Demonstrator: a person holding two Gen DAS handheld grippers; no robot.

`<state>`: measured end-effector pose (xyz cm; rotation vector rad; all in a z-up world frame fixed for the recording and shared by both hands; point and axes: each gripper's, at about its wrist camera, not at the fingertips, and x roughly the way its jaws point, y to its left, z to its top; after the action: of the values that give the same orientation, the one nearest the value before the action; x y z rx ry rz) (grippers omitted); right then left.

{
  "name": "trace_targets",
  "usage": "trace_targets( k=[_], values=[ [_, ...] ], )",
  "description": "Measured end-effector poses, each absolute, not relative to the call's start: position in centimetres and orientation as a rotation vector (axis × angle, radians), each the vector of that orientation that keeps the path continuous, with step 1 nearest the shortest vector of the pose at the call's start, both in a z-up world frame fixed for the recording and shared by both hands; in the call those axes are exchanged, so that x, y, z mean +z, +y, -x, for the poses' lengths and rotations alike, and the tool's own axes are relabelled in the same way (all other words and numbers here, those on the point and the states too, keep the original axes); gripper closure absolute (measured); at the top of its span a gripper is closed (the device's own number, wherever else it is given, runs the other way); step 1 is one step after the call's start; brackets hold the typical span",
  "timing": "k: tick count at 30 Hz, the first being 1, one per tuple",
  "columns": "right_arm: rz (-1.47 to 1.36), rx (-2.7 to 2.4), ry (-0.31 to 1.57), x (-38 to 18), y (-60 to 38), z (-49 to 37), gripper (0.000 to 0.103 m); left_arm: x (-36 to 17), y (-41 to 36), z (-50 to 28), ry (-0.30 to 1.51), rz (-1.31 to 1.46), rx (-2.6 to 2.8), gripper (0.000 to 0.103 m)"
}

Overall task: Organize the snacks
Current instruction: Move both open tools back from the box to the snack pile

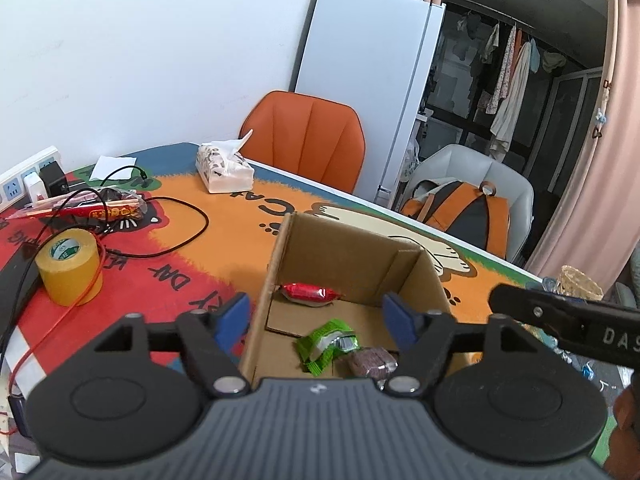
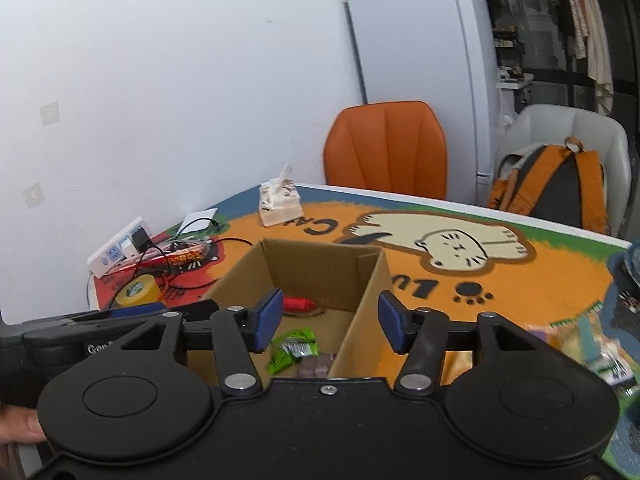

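An open cardboard box stands on the table; it also shows in the right wrist view. Inside lie a red wrapped snack, a green wrapped snack and a dark brown snack. The same red snack, green snack and brown snack show in the right wrist view. My left gripper is open and empty above the box's near left wall. My right gripper is open and empty above the box's near right wall. More snack packets lie to the right of the box.
A yellow tape roll, a red snack bag, black and red cables, a power strip and a tissue pack sit on the left and far side. An orange chair and a backpack stand behind the table.
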<state>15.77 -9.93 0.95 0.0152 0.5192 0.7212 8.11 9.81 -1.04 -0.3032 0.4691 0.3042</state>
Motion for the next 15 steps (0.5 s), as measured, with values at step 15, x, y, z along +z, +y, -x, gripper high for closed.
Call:
trace_targets(
  k=[15],
  values=[
    [-0.068,0.623,0.532,-0.2,-16.7,-14.0,0.01,-1.0,5.5,-7.1,0.479,0.276,0.218,0.01]
  ],
)
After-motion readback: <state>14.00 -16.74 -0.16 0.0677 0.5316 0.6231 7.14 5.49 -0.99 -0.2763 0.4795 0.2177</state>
